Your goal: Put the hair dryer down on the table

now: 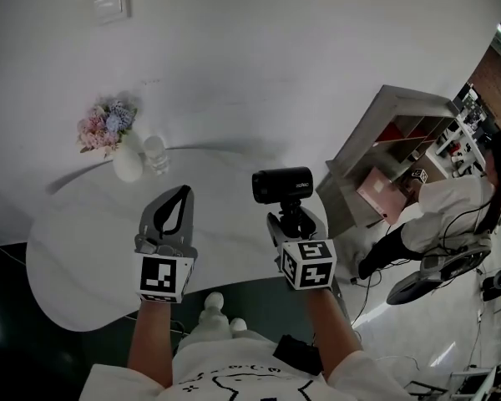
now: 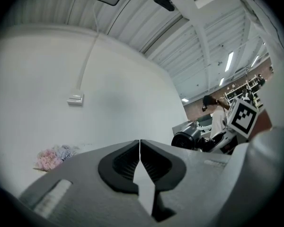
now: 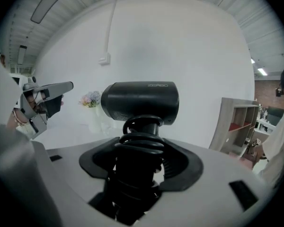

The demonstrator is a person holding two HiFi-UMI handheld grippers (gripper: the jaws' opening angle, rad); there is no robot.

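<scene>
A: Hair dryer (image 3: pixel 141 100), where is it?

B: Up in the right gripper (image 3: pixel 142 149), not resting on the table (image 1: pixel 75 232). Let me start at the left, though. At the table's far left edge stand flowers (image 1: pixel 107 125) in a pale vase (image 1: pixel 127 164), with a clear glass (image 1: pixel 156 153) just beside it and a switch (image 1: pixel 111 4) on the wall above.

A: And the left gripper (image 2: pixel 140 145)?

B: Next along, raised over the table. Its 2 jaws meet at the tips and nothing is between them.

A: Then the dryer.

B: Yes. The right gripper's jaws stand partly apart and clamp the handle, which has the cord coiled round it. The handle points down into the jaws and the dark barrel lies level above them. In the head view it shows against the table's right part.

A: Further right?

B: A shelf (image 1: pixel 392 132) off the table's right end, and beyond it a person (image 1: pixel 451 199) in a pale top.
</scene>
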